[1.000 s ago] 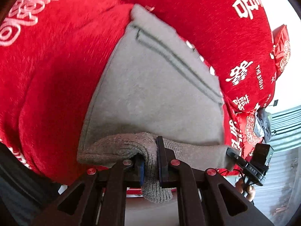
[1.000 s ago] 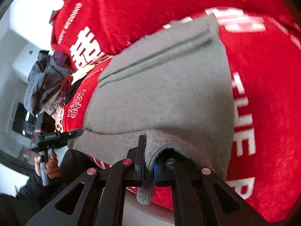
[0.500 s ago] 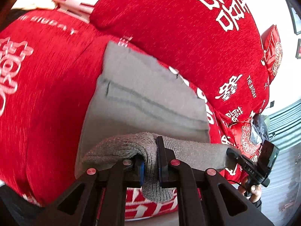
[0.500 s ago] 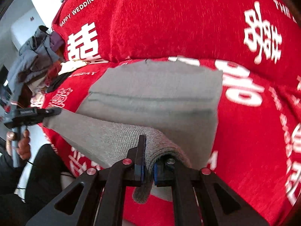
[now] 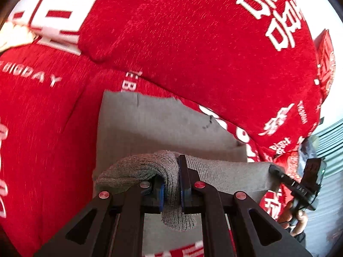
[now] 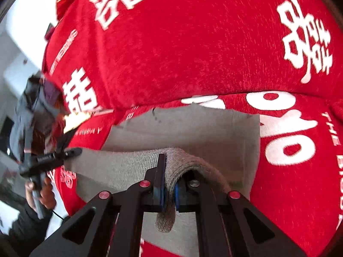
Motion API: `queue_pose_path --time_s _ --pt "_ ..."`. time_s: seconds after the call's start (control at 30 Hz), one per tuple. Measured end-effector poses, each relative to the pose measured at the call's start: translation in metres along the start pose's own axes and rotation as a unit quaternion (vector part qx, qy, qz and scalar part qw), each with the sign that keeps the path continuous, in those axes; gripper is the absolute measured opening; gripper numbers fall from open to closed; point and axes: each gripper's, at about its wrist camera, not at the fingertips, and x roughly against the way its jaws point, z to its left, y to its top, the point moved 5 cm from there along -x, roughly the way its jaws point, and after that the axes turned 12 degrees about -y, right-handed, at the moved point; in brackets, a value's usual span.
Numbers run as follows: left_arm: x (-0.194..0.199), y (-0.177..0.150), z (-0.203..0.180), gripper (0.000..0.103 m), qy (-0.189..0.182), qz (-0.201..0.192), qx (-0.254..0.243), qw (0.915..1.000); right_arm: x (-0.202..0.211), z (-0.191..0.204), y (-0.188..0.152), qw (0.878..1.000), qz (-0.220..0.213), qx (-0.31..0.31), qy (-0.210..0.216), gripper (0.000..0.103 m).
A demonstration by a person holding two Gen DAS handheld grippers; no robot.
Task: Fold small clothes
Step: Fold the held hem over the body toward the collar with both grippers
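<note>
red plush cover (image 5: 193,42) with big white characters fills nearly everything i see, stretched over a seat and a plump back cushion (image 6: 193,32) behind it. on the seat lies the grey garment (image 5: 160,128), its far part spread flat against the red, its far edge just under the crease where seat meets back cushion. the near edge, a ribbed knit band (image 5: 225,171), is lifted off the seat and pulled into a line between my two tools.

my left gripper (image 5: 171,190) has its jaws squeezed nearly together on one corner of that band; the knit bunches over the left finger and a small tab of it hangs out below the blue pads (image 5: 161,194). my right gripper (image 6: 169,194) is clamped tight on the other corner in the same way, with a tongue of grey knit dangling beneath its jaws.

each camera catches the other tool at the far end of the band: from the left view the right one sits at the right edge, held in a hand (image 5: 295,220); from the right view the left one sits at the left edge, gripped by a hand (image 6: 42,194) in a dark sleeve.

a heap of dark clothes (image 6: 32,107) sits blurred at the far left of the right view, beside the red cover.
</note>
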Motion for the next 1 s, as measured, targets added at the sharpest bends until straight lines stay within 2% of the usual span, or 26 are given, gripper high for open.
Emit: queue_pose_path --time_s 0.2,0.5,0.67,0.77,0.87,0.9,0.93,0.97,1.0 --pt "-0.052 0.038 0.019 0.011 0.022 0.02 0.015 0.9995 -0.059 -0.028 0.038 0.997 0.027 -0.07 0.024 0.007" --pt "-0.108 0.066 0.043 0.011 0.028 0.027 0.04 0.9985 -0.121 -0.061 0.049 0.989 0.049 -0.137 0.017 0.007" --pt "-0.121 0.067 0.057 0.011 0.024 0.027 0.056 0.9978 -0.14 -0.071 0.047 0.985 0.058 -0.159 0.02 0.007" --pt "-0.129 0.065 0.066 0.012 0.024 0.054 0.083 0.9948 -0.153 -0.075 0.044 0.982 0.08 -0.17 0.015 0.008" --pt "-0.123 0.069 0.066 0.012 0.002 0.057 0.105 0.9929 -0.155 -0.081 0.043 0.972 0.094 -0.207 0.05 0.015" --pt "-0.121 0.07 0.065 0.016 -0.006 0.059 0.109 0.9922 -0.151 -0.084 0.045 0.969 0.09 -0.219 0.074 0.02" --pt "-0.118 0.072 0.064 0.025 -0.019 0.064 0.12 0.9905 -0.145 -0.086 0.046 0.966 0.081 -0.227 0.091 0.032" --pt "-0.115 0.073 0.063 0.065 -0.035 0.062 0.129 0.989 -0.138 -0.087 0.048 0.966 0.071 -0.23 0.096 0.04" --pt "-0.109 0.075 0.062 0.097 -0.053 0.05 0.139 0.9876 -0.133 -0.088 0.049 0.966 0.065 -0.23 0.096 0.059"
